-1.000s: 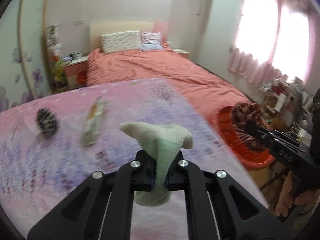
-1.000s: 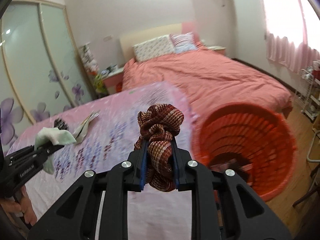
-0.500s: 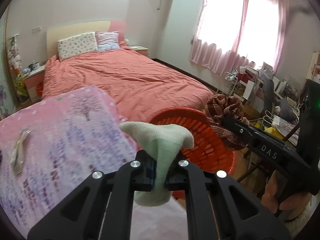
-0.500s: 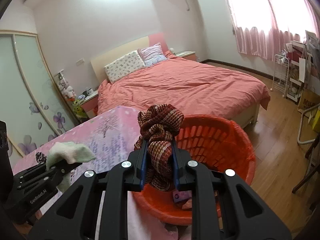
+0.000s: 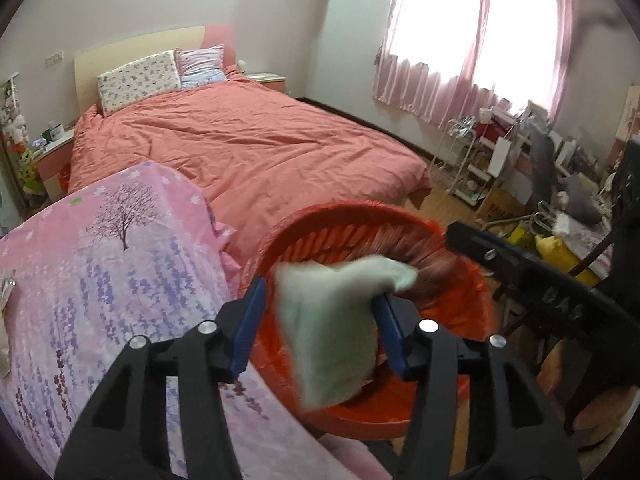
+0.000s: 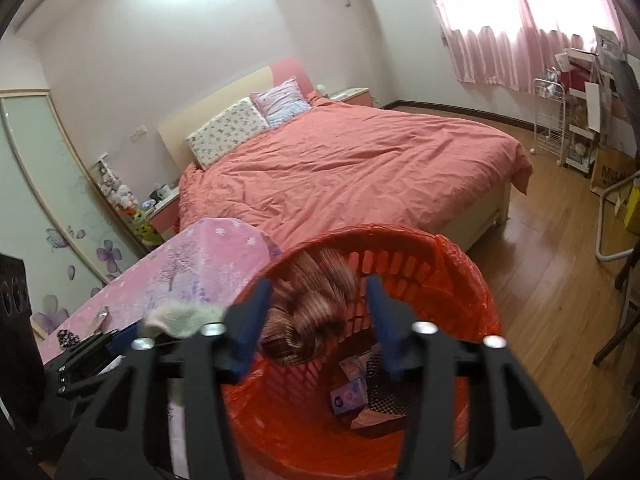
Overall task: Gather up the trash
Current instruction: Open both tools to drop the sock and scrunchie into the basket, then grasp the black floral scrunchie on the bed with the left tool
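Over the red basket (image 5: 400,216) my left gripper (image 5: 320,330) has its jaws opening. A pale green cloth (image 5: 332,320), blurred, hangs loose between the blue pads, clear of the left pad and brushing the right one. In the right wrist view my right gripper (image 6: 320,320) is also opening above the basket (image 6: 460,264). A red-brown plaid cloth (image 6: 312,312) is smeared with motion between its pads, and neither pad presses on it. The right gripper (image 5: 520,272) shows as a black bar at the right of the left wrist view.
The basket holds a purple packet (image 6: 348,394) and a black mesh item (image 6: 384,388). A pink flowered table cover (image 5: 100,280) lies left of it, bearing a wrapper (image 6: 102,314) and a black dotted object (image 6: 66,336). A salmon bed (image 5: 240,148) lies behind, with wood floor (image 6: 560,280) and cluttered shelves (image 5: 500,148) to the right.
Both grippers swung from over the pink cover to above the red basket. Both sets of jaws went from shut on their cloths to open, and the cloths now blur loose.
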`<action>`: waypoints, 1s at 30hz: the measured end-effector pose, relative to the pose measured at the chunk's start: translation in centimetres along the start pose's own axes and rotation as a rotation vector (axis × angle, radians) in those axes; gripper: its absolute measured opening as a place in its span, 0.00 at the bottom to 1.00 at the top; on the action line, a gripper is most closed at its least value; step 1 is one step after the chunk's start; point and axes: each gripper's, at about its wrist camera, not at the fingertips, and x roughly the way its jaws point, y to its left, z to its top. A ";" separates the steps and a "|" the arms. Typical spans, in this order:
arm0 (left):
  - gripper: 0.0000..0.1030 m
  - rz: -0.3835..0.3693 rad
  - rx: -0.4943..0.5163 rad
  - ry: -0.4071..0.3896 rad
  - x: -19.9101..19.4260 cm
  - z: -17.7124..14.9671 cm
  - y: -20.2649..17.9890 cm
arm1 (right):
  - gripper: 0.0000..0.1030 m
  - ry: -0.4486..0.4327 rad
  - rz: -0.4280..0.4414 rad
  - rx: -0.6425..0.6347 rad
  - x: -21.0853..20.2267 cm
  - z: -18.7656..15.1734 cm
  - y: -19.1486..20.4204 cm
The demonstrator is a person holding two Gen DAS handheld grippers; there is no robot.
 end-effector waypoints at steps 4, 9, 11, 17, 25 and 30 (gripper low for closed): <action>0.61 0.034 -0.016 0.020 0.5 -0.8 1.5 | 0.59 0.012 -0.039 -0.009 0.1 -0.7 0.2; 0.65 0.065 -0.042 0.018 -0.3 -1.6 3.6 | 0.59 0.010 -0.067 -0.047 -0.2 -0.9 1.1; 0.66 0.089 -0.034 0.009 -1.0 -1.8 4.1 | 0.61 0.005 -0.073 -0.069 -0.4 -0.8 1.3; 0.69 0.205 -0.059 -0.007 -4.6 -3.4 8.8 | 0.62 0.013 -0.064 -0.127 -0.8 -1.8 3.9; 0.79 0.433 -0.204 -0.034 -10.9 -6.2 19.9 | 0.65 0.068 -0.017 -0.233 -0.3 -4.7 9.0; 0.84 0.660 -0.359 -0.067 -14.8 -8.3 28.9 | 0.68 0.116 0.032 -0.291 0.2 -6.6 12.3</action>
